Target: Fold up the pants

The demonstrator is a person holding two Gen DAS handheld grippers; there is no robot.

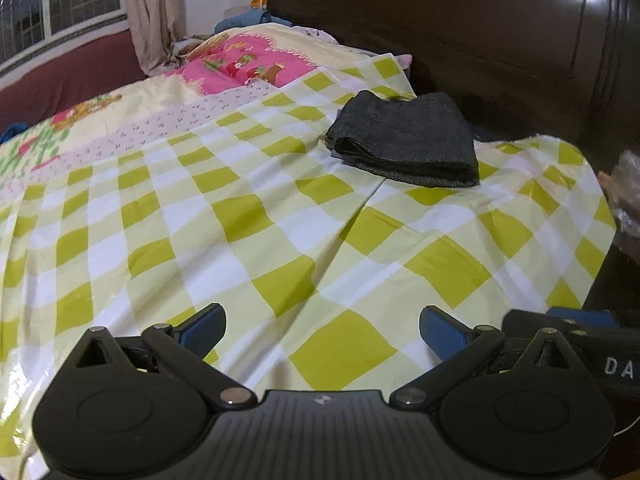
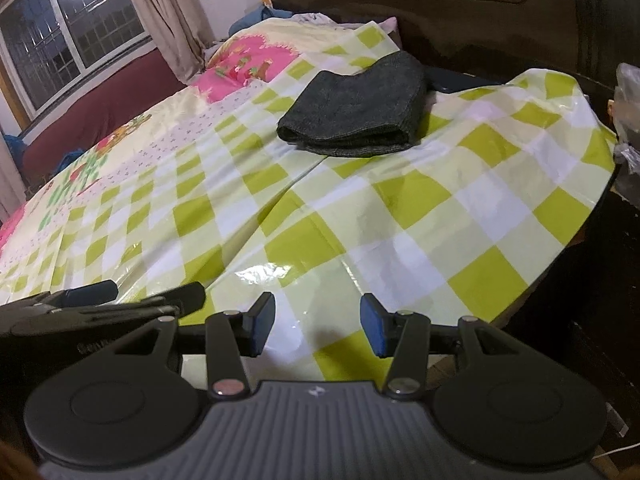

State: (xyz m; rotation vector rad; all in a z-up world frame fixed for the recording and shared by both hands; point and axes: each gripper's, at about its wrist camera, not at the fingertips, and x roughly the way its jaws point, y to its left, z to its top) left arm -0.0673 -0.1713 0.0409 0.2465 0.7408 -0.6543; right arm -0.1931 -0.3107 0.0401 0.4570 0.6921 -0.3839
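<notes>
The dark grey pants lie folded into a compact bundle on the yellow-and-white checked cloth, far ahead near the dark headboard. They also show in the right wrist view. My left gripper is open and empty, low over the near part of the cloth, well short of the pants. My right gripper is open and empty, also over the near cloth. The left gripper shows in the right wrist view at lower left, beside the right one.
A dark brown headboard rises behind the pants. A pink and cream cartoon bedsheet covers the bed to the left. A window with curtain is at far left. A plastic bag sits off the cloth's right edge.
</notes>
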